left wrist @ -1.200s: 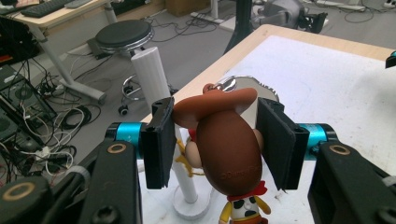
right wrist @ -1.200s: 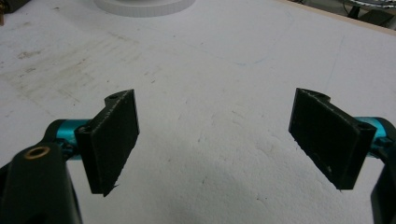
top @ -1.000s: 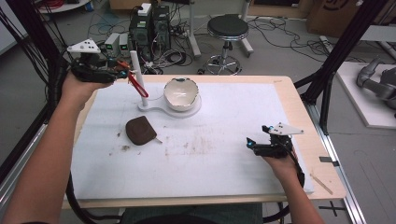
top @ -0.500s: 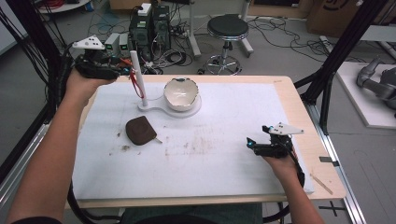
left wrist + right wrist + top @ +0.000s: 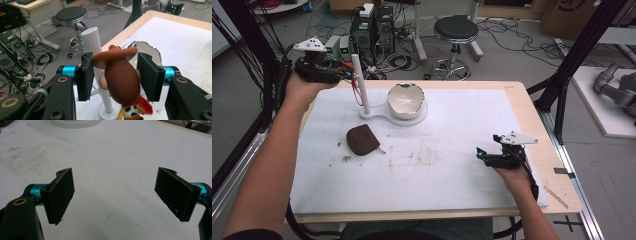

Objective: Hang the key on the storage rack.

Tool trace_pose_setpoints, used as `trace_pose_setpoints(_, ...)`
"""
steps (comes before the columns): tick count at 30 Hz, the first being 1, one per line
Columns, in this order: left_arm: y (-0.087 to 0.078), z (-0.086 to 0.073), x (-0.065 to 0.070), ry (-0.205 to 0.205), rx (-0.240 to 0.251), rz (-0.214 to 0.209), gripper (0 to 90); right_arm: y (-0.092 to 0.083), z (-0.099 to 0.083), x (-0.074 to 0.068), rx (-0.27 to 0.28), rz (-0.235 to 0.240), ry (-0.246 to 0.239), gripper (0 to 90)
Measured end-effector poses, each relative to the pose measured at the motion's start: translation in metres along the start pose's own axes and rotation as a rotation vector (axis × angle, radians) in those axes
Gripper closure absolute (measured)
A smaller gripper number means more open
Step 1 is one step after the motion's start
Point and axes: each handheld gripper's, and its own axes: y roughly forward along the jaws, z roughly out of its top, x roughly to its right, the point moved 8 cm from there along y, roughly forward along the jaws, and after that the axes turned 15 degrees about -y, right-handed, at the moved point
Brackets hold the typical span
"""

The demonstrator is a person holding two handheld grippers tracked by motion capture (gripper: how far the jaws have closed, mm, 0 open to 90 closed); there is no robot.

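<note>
Gripping one cowboy figurine (image 5: pixel 122 77), left hand-held gripper (image 5: pixel 115 75) nears, seemingly, one post (image 5: pixel 96 62).

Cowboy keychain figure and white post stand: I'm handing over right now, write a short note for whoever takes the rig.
Left claw: shut on the brown-hatted cowboy keychain figure, held up beside the white plastic post stand at the table's far left.
Right claw: open, holding nothing, low over the white foam mat.
White cracked-eggshell bowl sits on the stand's base; brown leather pouch lies on the mat.
Done: figure picked up.
Left: probably hang its ring on the post.
</note>
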Motion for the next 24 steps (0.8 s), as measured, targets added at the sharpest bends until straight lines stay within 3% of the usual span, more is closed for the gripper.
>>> trace_pose_setpoints(24, 0.014, -0.002, 0.003, 0.01, -0.023, 0.005, 48.8, -0.001, 0.0, 0.0, 0.005, -0.004, 0.001, 16.1)
